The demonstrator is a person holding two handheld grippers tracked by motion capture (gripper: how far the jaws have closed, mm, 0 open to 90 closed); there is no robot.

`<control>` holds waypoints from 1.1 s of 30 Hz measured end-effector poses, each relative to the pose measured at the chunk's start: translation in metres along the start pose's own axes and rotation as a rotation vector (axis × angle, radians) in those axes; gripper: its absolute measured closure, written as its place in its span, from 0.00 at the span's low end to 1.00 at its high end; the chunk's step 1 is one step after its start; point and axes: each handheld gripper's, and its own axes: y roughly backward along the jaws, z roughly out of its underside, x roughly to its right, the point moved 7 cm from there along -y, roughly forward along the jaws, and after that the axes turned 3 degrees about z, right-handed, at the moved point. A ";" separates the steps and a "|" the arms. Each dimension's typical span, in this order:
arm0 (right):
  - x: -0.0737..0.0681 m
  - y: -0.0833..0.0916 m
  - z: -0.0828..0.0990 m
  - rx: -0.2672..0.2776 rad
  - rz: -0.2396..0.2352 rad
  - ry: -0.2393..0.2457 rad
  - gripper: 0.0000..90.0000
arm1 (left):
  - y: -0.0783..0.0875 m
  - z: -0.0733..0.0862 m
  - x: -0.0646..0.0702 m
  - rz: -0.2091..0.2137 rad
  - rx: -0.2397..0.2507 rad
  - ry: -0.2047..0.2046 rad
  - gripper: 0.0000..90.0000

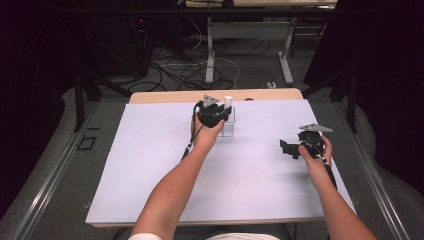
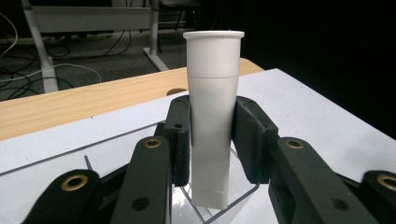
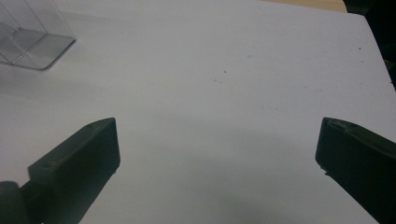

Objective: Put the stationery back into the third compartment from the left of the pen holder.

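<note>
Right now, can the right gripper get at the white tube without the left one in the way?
Probably not cleanly. The left gripper is clamped on both sides of the white tube, which stands in the clear holder. The right gripper is open over bare table; only the tube's top looks free.

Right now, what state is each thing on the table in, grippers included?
White tube: upright, lower end in the clear holder, clamped.
Clear holder: standing on the white sheet, holding the tube.
Left gripper: shut on the tube.
Right gripper: open, nothing between its jaws.
</note>
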 end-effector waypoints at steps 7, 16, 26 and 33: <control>0.000 0.000 0.000 -0.001 -0.006 0.004 0.00 | -0.002 0.001 0.000 0.003 0.001 0.003 0.76; -0.001 0.000 0.000 0.001 -0.006 0.006 0.00 | -0.003 0.004 -0.001 -0.003 -0.024 0.001 0.76; -0.002 -0.001 0.000 -0.001 -0.009 0.007 0.00 | -0.001 0.005 0.000 0.008 -0.040 0.016 0.69; -0.002 -0.001 0.000 -0.001 -0.008 0.009 0.00 | 0.010 0.000 0.003 -0.004 -0.038 0.003 0.56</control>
